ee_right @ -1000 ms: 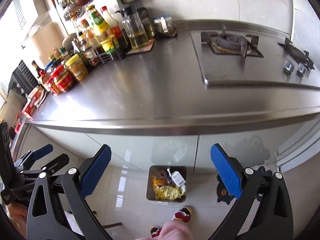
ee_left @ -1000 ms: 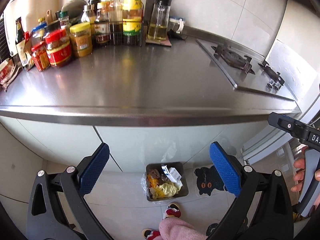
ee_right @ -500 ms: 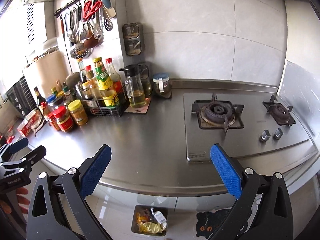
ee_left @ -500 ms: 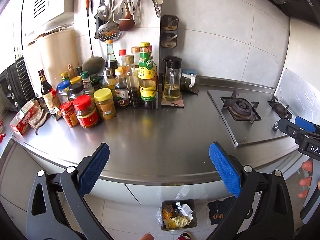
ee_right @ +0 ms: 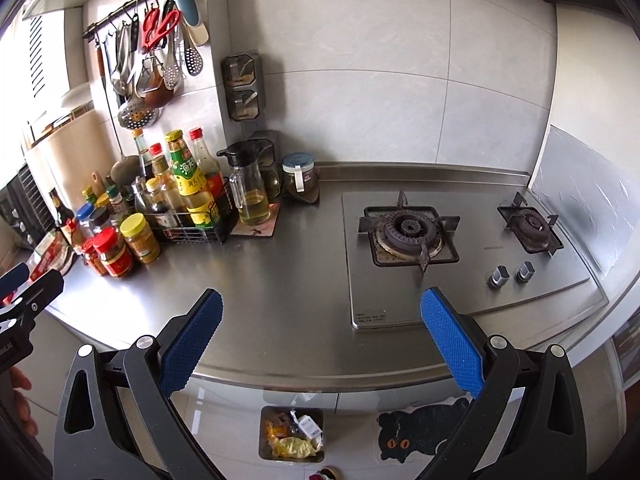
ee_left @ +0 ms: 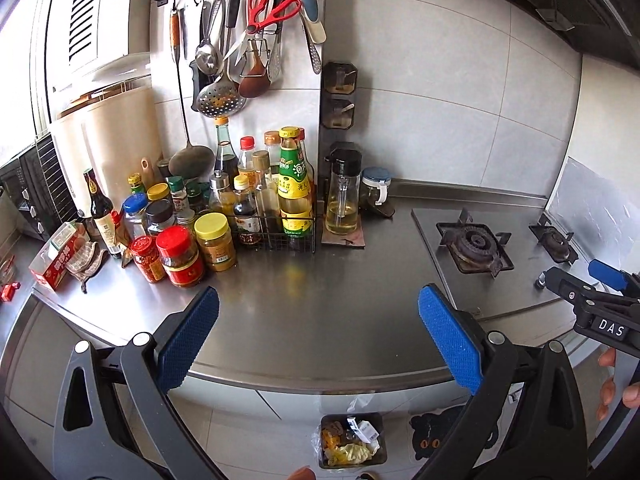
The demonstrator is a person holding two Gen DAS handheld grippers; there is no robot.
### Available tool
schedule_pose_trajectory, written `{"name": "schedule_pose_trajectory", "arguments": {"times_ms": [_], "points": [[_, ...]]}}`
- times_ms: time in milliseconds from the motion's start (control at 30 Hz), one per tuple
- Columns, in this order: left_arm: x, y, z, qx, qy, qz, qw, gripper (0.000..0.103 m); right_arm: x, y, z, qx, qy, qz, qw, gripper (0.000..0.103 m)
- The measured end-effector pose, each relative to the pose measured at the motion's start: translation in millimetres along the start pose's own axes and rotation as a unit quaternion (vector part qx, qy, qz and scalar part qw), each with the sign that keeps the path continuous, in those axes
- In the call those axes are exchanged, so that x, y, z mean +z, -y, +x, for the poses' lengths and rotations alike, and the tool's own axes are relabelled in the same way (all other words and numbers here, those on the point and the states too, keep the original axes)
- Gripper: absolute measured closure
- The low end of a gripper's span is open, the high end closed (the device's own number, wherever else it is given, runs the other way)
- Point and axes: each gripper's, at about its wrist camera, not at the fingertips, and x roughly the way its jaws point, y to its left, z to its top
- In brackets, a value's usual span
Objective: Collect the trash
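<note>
Trash bin [ee_left: 352, 440] sat on floor below surface [ee_left: 320, 304] front edge, already holding scraps. Left gripper [ee_left: 318, 344] and right gripper [ee_right: 320, 344] both released, empty, hovering above surface. Bin lay straight down-forward of both; neither clearly nearer. No loose trash visible on surface.

1 surface [ee_right: 280, 280] carries 2 gas burners [ee_right: 410, 230], 2 knobs [ee_right: 498, 276], 1 wire rack [ee_right: 192, 224] and 1 glass oil jug [ee_right: 250, 192]. On the floor: 1 trash bin [ee_right: 292, 434] and 1 cat mat [ee_right: 420, 432]. 2 claws [ee_left: 318, 344], each with 2 blue pads [ee_left: 188, 338].
</note>
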Motion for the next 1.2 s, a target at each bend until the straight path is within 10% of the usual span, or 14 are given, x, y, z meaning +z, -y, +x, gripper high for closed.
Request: {"name": "schedule_pose_trajectory", "arguments": {"times_ms": [1200], "points": [[13,14,-5,-0.011,-0.005,0.014,0.9998,0.008,12,-13,-23,0.003,0.015,-0.011,1.0,0.003]]}}
